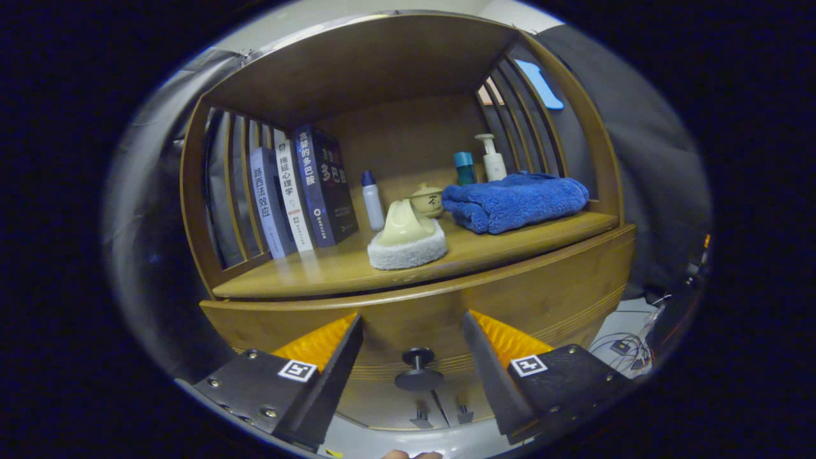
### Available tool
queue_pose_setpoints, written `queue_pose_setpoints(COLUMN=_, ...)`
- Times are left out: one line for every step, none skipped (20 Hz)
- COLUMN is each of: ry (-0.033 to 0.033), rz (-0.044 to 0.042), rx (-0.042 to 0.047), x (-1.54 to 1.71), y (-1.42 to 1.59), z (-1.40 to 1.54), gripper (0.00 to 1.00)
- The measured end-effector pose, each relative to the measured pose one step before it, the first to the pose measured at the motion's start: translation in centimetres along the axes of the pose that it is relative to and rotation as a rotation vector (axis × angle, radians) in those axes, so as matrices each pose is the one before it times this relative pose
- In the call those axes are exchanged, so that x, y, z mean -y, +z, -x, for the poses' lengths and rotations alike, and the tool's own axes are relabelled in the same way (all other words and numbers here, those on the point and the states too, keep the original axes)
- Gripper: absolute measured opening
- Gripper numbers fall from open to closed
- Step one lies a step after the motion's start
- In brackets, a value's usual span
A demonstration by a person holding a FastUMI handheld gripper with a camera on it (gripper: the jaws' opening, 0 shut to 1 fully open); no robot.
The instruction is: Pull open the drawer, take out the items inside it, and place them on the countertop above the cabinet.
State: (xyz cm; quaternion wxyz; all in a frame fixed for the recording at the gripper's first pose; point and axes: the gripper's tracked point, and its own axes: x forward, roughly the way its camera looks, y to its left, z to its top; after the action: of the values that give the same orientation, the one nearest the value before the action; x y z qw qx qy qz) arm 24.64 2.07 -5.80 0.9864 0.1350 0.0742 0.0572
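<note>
While the gripper [413, 357] hangs spread before the closed drawer [433, 319], its knob [417, 370] between the fingers, the opening step is barely begun — next, they must close on that knob and pull.

Claw [413, 331] fingers spread, open path to drawer knob [418, 368] between them

Three upright book spines carry Chinese titles: pale blue book [263, 201] reads 路西法效应, white book [292, 194] 拖延心理学, dark navy book [322, 185] 贪婪的多巴胺.
</note>
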Motion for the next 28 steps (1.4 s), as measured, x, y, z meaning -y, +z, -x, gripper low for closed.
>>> queue_pose_setpoints(ry=-0.00024, rz=0.00073, rx=-0.00341, x=-0.059, y=0.006, z=-0.133, gripper=0.95)
queue_pose_setpoints(ry=0.00008, rz=0.0011, rx=-0.00332, x=0.057, y=0.027, z=-0.063, gripper=0.95)
queue_pose_setpoints(ry=0.00027, rz=0.00161, rx=-0.00234, x=0.028, y=0.055, z=-0.133, gripper=0.95)
queue_pose_setpoints(ry=-0.00018, rz=0.00006, rx=-0.00199, x=-0.002, y=0.044, z=-0.205, gripper=0.95)
queue_pose_setpoints(ry=-0.00084, rz=0.00104, rx=-0.00446, x=-0.072, y=0.003, z=-0.156, gripper=0.95)
queue_pose_setpoints(ry=-0.00152, rz=0.00126, rx=-0.00827, x=0.01, y=0.039, z=-0.17, gripper=0.95)
queue_pose_setpoints(ry=-0.00099, rz=-0.00125, rx=-0.00036, x=0.053, y=0.06, z=0.085, gripper=0.95)
queue_pose_setpoints(ry=-0.00032, rz=0.00016, rx=-0.00611, x=-0.039, y=-0.035, z=-0.108, gripper=0.95)
queue_pose_setpoints(ry=-0.00181, rz=-0.00495, rx=-0.00233, x=0.062, y=-0.064, z=0.021, gripper=0.95)
queue_pose_setpoints(ry=-0.01473, rz=0.00212, rx=-0.03137, x=0.329, y=-0.638, z=0.025, gripper=0.95)
queue_pose_setpoints(ry=-0.0284, rz=0.032, rx=-0.02635, x=0.696, y=-0.509, z=0.048, gripper=0.94)
queue_pose_setpoints(ry=-0.00711, rz=0.03977, rx=-0.02091, x=0.508, y=-0.196, z=0.302, gripper=0.94)
queue_pose_setpoints(ry=0.03153, rz=0.0263, rx=-0.01603, x=-0.175, y=0.149, z=0.828, gripper=0.94)
queue_pose_setpoints(ry=0.05024, rz=0.02063, rx=-0.01776, x=-0.45, y=0.026, z=1.072, gripper=0.94)
queue_pose_setpoints(ry=0.02985, rz=0.02966, rx=-0.01381, x=-0.001, y=-0.035, z=0.784, gripper=0.93)
queue_pose_setpoints(ry=0.01707, rz=0.03645, rx=-0.02309, x=0.59, y=-0.157, z=0.807, gripper=0.93)
queue_pose_setpoints(ry=-0.00732, rz=0.04628, rx=-0.02714, x=1.329, y=-0.279, z=0.89, gripper=0.93)
queue_pose_setpoints(ry=-0.01613, rz=0.05152, rx=-0.02733, x=1.662, y=-0.459, z=1.242, gripper=0.93)
queue_pose_setpoints(ry=-0.01723, rz=0.05038, rx=-0.02494, x=1.805, y=-0.79, z=1.3, gripper=0.93)
queue_pose_setpoints(ry=-0.01866, rz=0.04135, rx=-0.01631, x=1.983, y=-0.679, z=1.099, gripper=0.93)
queue_pose_setpoints(ry=-0.02006, rz=0.02406, rx=-0.00188, x=2.244, y=-0.664, z=0.901, gripper=0.93)
queue_pose_setpoints(ry=-0.01913, rz=0.00049, rx=-0.00986, x=2.176, y=-1.032, z=0.785, gripper=0.93)
queue_pose_setpoints(ry=-0.01926, rz=-0.00306, rx=-0.01369, x=2.026, y=-1.19, z=0.626, gripper=0.89)
queue_pose_setpoints(ry=-0.02355, rz=0.00425, rx=-0.01265, x=2.202, y=-1.085, z=0.552, gripper=0.88)
queue_pose_setpoints(ry=-0.01784, rz=0.00619, rx=-0.008, x=2.178, y=-1.198, z=0.437, gripper=0.88)
queue_pose_setpoints(ry=-0.00729, rz=0.00375, rx=-0.00511, x=1.645, y=-0.966, z=0.197, gripper=0.88)
queue_pose_setpoints(ry=-0.00454, rz=0.00198, rx=0.00214, x=1.39, y=-0.795, z=0.039, gripper=0.88)
queue_pose_setpoints(ry=-0.00164, rz=0.00194, rx=0.01485, x=1.494, y=-0.479, z=-0.023, gripper=0.88)
